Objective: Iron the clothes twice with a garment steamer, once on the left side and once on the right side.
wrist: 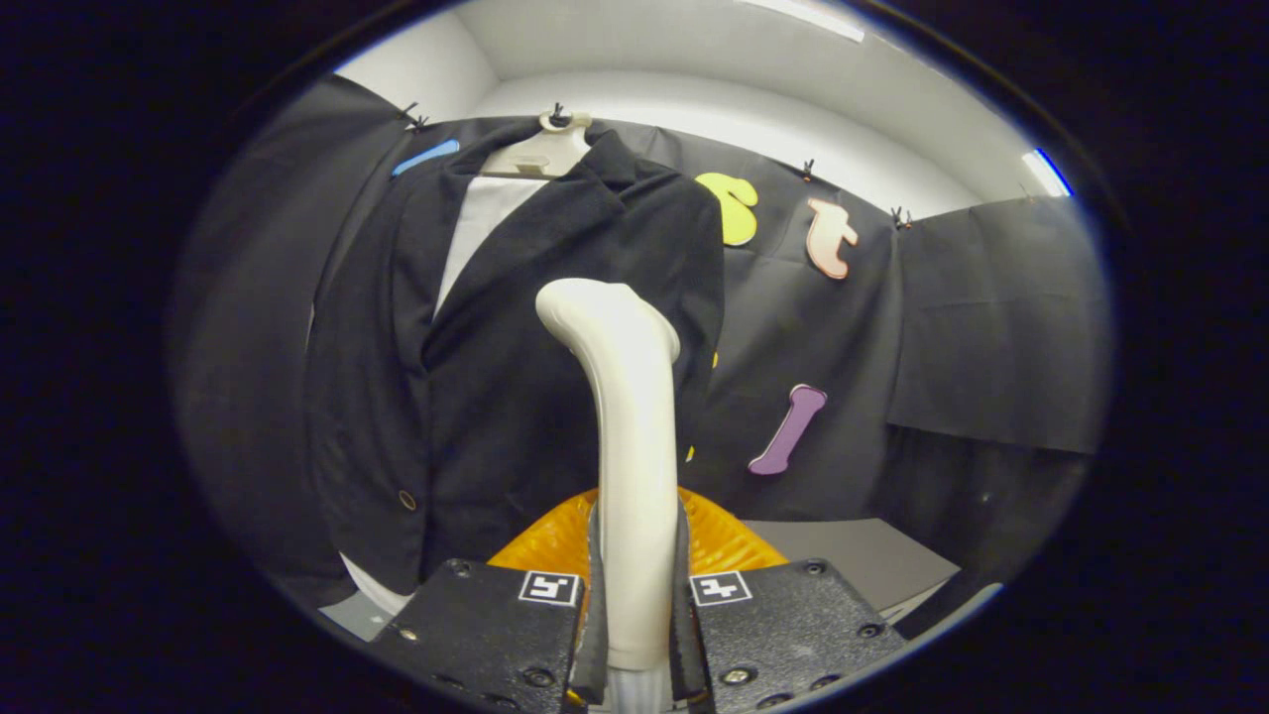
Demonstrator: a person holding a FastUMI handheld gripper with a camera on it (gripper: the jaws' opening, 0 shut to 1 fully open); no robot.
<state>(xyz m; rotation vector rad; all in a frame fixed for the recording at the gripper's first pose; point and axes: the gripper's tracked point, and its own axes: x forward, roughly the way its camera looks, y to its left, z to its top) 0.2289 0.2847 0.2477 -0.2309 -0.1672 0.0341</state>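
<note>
Evidently the tongs [634, 615] pinch the garment steamer [630, 436] by its handle so its head rises before the jacket [516, 377], which hangs on a hanger [540, 154] for steaming.

No text, brand or number can be read here. The gripper [634, 595] carries two small square markers with a black-and-white pattern, one on each finger block, but they hold no letters.
</note>
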